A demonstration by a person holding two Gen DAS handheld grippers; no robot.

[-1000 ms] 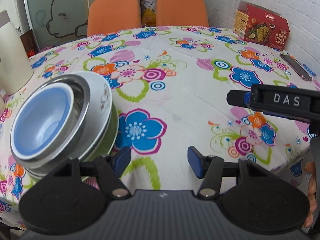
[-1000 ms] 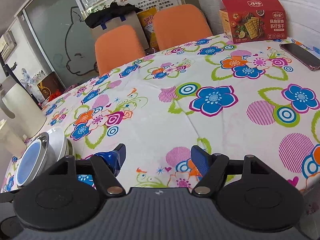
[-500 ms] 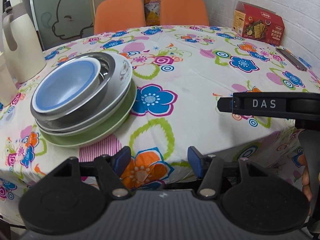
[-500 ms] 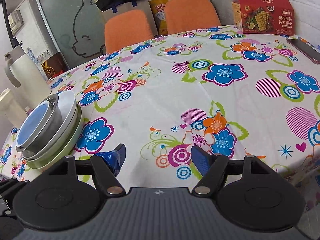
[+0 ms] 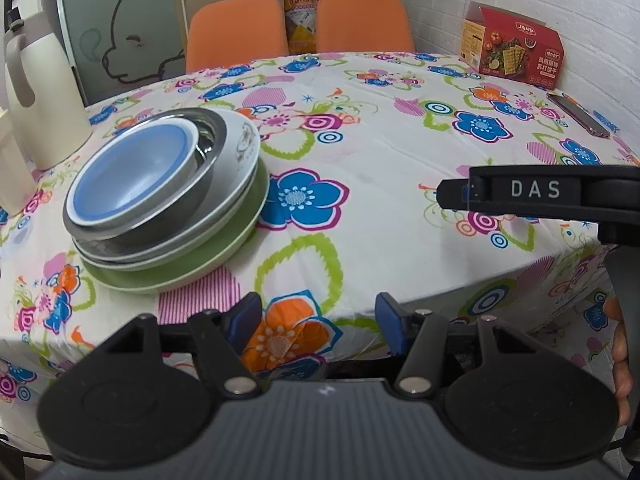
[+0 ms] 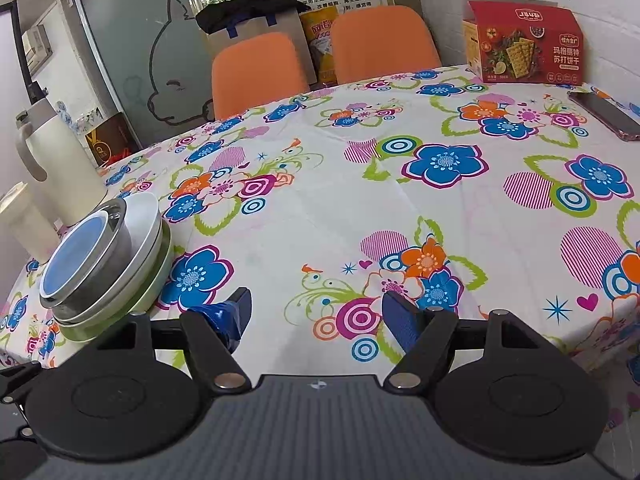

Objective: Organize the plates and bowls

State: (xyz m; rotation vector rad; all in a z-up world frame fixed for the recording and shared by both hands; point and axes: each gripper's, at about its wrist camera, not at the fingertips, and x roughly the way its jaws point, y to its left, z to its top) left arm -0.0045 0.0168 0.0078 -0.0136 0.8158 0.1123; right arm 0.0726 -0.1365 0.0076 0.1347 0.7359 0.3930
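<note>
- Left gripper point(image 5: 318, 322) hangs at the table's near edge, jaws spread, nothing between them.
- Right gripper point(image 6: 316, 318) also sits at the near edge, jaws spread and empty; in the left view its black body marked "DAS" shows off to the right, with fingers point(image 5: 622, 352) of a hand behind it.
- Stack point(image 5: 168, 200) rests on the tablecloth point(image 5: 380, 184), left of both grippers: green plate point(image 5: 224, 256) at the bottom, white bowl point(image 5: 240, 148), steel bowl point(image 5: 210, 142), blue bowl point(image 5: 132, 176) on top.
- Cream jug point(image 5: 40, 100) stands just behind the stack.
- Phone point(image 6: 606, 114) lies far right.
- Red box point(image 6: 524, 42) stands at the far edge by the wall.
- Two orange chairs point(image 6: 256, 72) stand behind the table.
</note>
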